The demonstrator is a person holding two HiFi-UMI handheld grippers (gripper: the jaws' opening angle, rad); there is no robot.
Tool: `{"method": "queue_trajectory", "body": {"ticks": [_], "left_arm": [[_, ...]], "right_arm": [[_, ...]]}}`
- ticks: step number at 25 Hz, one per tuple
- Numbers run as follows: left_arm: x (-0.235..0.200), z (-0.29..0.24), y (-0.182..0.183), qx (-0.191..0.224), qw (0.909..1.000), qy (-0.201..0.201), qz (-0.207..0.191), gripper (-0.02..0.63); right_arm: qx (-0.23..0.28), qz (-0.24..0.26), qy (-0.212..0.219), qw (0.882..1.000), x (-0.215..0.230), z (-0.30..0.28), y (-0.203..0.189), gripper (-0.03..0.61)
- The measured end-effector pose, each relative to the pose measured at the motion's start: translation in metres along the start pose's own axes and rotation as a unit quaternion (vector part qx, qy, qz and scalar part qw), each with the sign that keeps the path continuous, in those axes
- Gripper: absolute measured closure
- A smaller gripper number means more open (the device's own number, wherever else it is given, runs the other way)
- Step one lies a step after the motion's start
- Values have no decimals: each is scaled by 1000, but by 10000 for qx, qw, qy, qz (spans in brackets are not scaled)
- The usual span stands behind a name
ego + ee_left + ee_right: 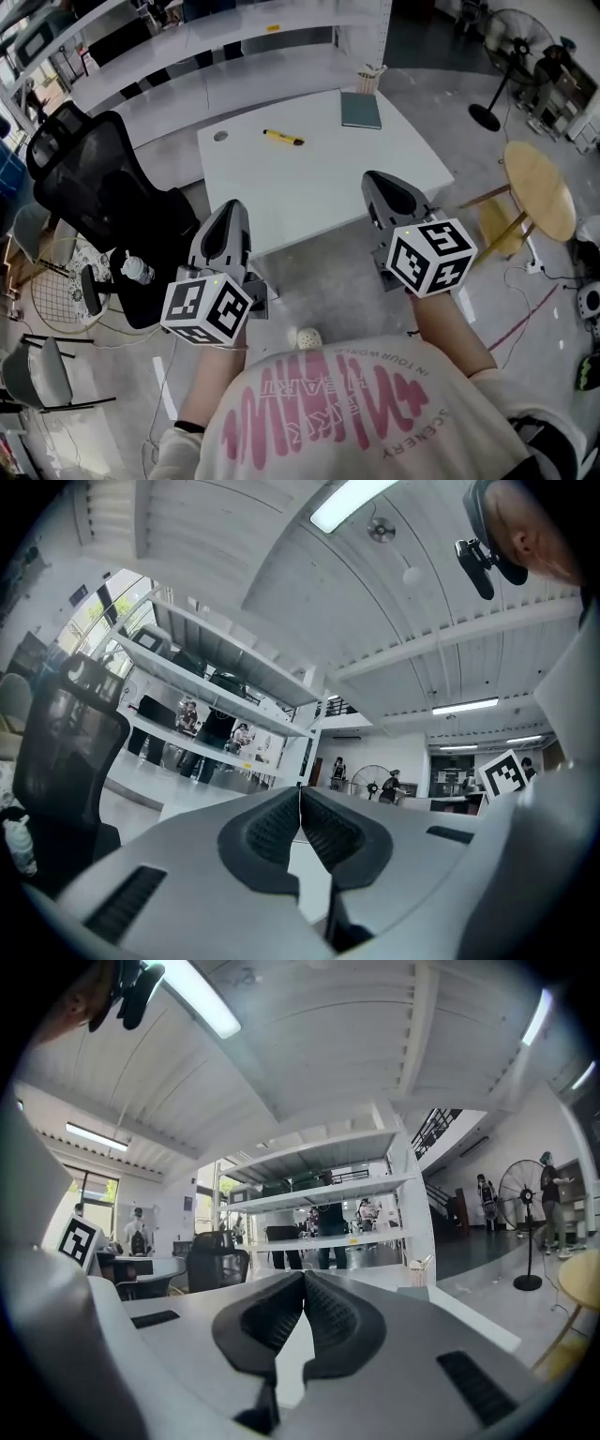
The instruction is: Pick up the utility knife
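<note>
Your left gripper, lower left of frame: jaws together, empty (left forearm bare behind it). Your right gripper, right of centre: jaws together, empty, right forearm bare.

Shirt: white T-shirt with big pink print
Left gripper: smooth grey shell, black ribbed pads
Right gripper: same grey shell, same dark pads
Cubes: white, with black square markers
Wrist: thin black band
</note>
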State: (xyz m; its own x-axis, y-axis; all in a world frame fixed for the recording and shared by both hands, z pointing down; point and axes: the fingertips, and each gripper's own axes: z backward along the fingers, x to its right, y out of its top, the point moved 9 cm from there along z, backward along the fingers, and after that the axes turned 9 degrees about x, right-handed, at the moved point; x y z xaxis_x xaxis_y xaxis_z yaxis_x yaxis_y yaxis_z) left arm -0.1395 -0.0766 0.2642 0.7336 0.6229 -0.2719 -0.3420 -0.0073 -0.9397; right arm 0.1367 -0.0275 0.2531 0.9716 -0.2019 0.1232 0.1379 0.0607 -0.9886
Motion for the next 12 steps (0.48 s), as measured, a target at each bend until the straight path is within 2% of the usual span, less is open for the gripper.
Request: {"method": "queue_trajectory", "body": {"ticks": [6,12], "left_arm": [[-20,-18,9,4,10000,-78,-9,589],[-15,-14,1,-11,9999,-135,105,589]], "right_arm": [[-32,114,-62,9999,-2,-20,5,565],[-104,90,-28,9999,-2,-11,-2,565]]}}
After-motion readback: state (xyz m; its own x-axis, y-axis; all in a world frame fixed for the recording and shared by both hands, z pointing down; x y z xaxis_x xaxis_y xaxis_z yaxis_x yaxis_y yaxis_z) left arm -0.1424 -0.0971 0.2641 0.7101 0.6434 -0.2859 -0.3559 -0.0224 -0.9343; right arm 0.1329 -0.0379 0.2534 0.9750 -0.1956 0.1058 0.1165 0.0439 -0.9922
